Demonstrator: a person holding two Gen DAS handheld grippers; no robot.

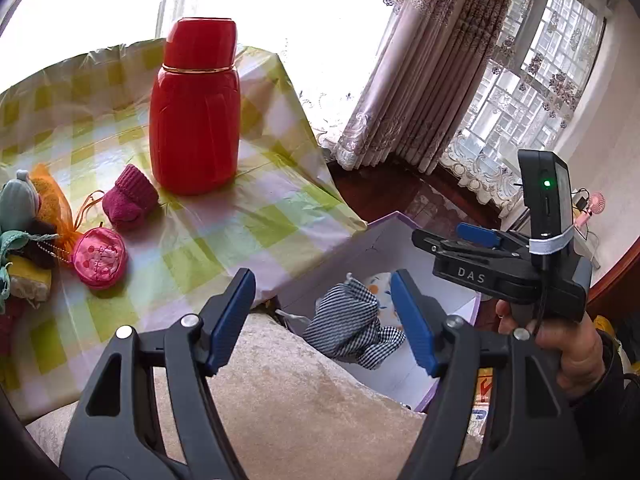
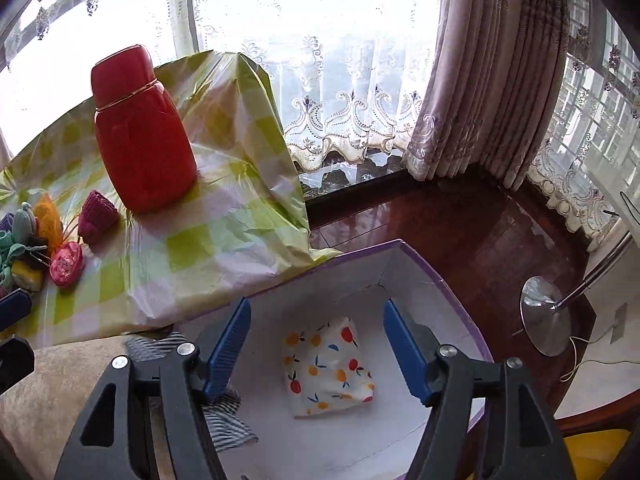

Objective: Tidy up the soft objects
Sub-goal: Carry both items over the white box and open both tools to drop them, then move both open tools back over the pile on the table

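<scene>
A purple-edged white box (image 1: 416,232) (image 2: 424,300) stands beside the table. In it lie a black-and-white checked cloth (image 1: 352,326) (image 2: 224,416) and a fruit-print cloth (image 2: 326,368). My left gripper (image 1: 324,316) is open and empty above the checked cloth. My right gripper (image 2: 316,348) is open and empty above the fruit-print cloth; it shows from the side in the left wrist view (image 1: 472,240). On the checked tablecloth lie a magenta knitted sock (image 1: 130,196) (image 2: 97,212), a pink round pouch (image 1: 100,258) (image 2: 66,264) and a pile of soft toys (image 1: 24,232) (image 2: 24,240).
A tall red flask (image 1: 196,112) (image 2: 140,136) stands on the green checked tablecloth (image 1: 224,240) (image 2: 208,248). A beige cushion (image 1: 300,408) lies under my left gripper. Curtains, a window and a dark wooden floor (image 2: 480,224) are behind the box. A lamp base (image 2: 546,316) stands at right.
</scene>
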